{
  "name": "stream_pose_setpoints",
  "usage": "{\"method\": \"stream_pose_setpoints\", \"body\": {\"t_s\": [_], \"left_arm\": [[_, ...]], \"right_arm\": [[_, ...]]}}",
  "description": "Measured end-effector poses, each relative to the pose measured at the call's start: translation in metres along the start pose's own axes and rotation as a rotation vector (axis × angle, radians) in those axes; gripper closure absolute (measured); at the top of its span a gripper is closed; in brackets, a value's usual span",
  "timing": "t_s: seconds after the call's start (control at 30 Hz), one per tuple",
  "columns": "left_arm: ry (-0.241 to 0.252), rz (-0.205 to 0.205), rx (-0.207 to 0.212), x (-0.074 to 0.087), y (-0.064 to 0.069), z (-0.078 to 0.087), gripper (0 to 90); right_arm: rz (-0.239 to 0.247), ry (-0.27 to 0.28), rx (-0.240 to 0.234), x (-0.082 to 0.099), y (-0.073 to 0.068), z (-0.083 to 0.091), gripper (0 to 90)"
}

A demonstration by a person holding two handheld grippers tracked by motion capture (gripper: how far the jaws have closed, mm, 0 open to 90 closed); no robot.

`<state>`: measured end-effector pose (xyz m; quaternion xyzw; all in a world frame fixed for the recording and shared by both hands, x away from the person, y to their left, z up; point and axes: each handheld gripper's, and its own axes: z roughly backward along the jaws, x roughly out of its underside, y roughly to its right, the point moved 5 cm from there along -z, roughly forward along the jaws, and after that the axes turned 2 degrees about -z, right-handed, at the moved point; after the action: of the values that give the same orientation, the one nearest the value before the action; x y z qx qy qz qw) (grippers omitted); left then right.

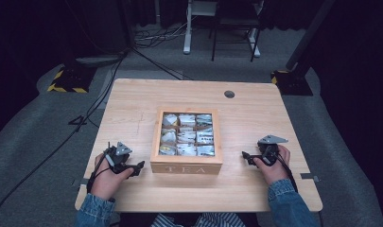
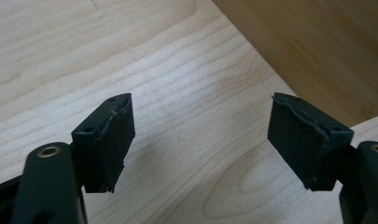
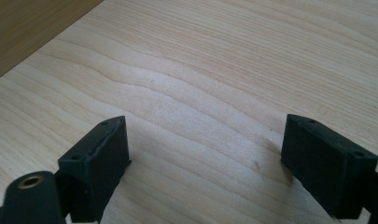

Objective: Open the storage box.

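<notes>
At the bottom of the high view I have both hands resting on the table [image 1: 132, 99], 1 on each side of the tea box [image 1: 186, 166]. The left gripper [image 1: 138, 167] sits at lower left, just beside the box's left front corner, pointing right toward it; its jaws are spread with nothing between them, and in the left gripper view I see bare wood grain between the pads [image 2: 113, 140] and the box wall [image 2: 317, 51] in the upper right. The right gripper [image 1: 246, 156] at lower right points left toward the box, a little apart from its side, also released and empty; its pads [image 3: 100, 163] frame only tabletop.

I judge this the start: both hands are staged, the box untouched. It stands at the middle of the frame, glass lid [image 1: 187, 134] apparently down over 9 compartments of tea bags. The next move likely calls for bringing a jaw to the lid's front edge while the other steadies the box.

Both wrists lie low and level, forearms angled inward.
</notes>
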<state>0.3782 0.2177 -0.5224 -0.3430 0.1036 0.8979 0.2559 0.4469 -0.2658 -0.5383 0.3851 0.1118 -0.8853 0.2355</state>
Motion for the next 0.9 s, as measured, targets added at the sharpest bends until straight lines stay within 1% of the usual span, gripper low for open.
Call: {"method": "stream_pose_setpoints", "body": {"t_s": [0.1,0.13,0.17,0.2,0.23,0.27,0.3,0.37,0.5,0.53,0.6,0.63,0.67,0.7,0.73,0.77,0.8,0.83,0.87,0.9], "left_arm": [[0.007,0.003,0.006,-0.003,0.0,0.004,24.1],[0.01,-0.004,0.007,-0.005,0.0,0.008,24.1],[0.01,-0.004,0.007,-0.005,0.0,0.008,24.2],[0.011,-0.005,0.008,-0.008,0.0,0.012,24.2],[0.021,-0.003,0.01,-0.01,0.001,0.014,24.2],[0.021,-0.003,0.01,-0.01,0.001,0.014,24.2],[0.032,-0.009,0.011,-0.012,0.001,0.017,24.2],[0.047,-0.006,0.028,-0.015,0.005,0.024,24.3],[0.08,-0.022,0.038,-0.023,0.01,0.033,24.3],[0.079,-0.033,0.046,-0.024,0.012,0.036,24.3],[0.078,-0.033,0.061,-0.027,0.018,0.041,25.0],[0.073,-0.044,0.065,-0.028,0.02,0.043,25.3],[0.077,-0.044,0.07,-0.029,0.023,0.044,25.5],[0.077,-0.044,0.07,-0.029,0.023,0.044,25.5],[0.081,-0.074,0.088,-0.032,0.028,0.047,25.5],[0.081,-0.074,0.088,-0.032,0.028,0.047,25.5],[0.086,-0.086,0.087,-0.034,0.033,0.048,27.2],[0.086,-0.086,0.087,-0.034,0.033,0.048,27.3],[0.087,-0.099,0.075,-0.035,0.034,0.049,27.3],[0.098,-0.095,0.084,-0.035,0.035,0.05,26.8]], "right_arm": [[0.0,0.0,0.0,0.0,0.0,0.0,15.2],[0.0,0.0,0.0,0.0,0.0,0.0,15.2],[0.0,0.0,0.0,0.0,0.0,0.0,15.2],[0.0,0.0,0.0,0.0,0.0,0.0,15.2],[0.0,0.0,0.0,0.0,0.0,0.0,15.2],[0.0,0.0,0.001,0.0,0.0,0.0,15.2],[0.0,0.0,0.001,0.0,0.0,0.0,15.2],[-0.001,0.001,0.002,0.0,0.0,0.0,15.2],[-0.002,0.001,0.005,0.0,0.0,0.0,15.3],[-0.003,0.001,0.005,0.0,0.0,0.0,15.3],[-0.004,0.002,0.006,0.0,0.0,0.0,15.4],[-0.004,0.002,0.006,0.0,0.0,0.0,15.4],[-0.004,0.002,0.006,0.0,0.0,0.0,15.4],[-0.004,0.002,0.006,0.0,0.0,0.0,15.4],[-0.004,0.002,0.006,0.0,0.0,0.0,15.4],[-0.004,0.002,0.006,0.0,0.0,0.0,15.4],[-0.004,0.002,0.006,0.0,0.0,0.0,15.4],[-0.004,0.002,0.006,0.0,0.0,0.0,15.4],[-0.004,0.002,0.006,0.0,0.0,0.0,15.4],[-0.004,0.002,0.006,0.0,0.0,0.0,15.4]]}}
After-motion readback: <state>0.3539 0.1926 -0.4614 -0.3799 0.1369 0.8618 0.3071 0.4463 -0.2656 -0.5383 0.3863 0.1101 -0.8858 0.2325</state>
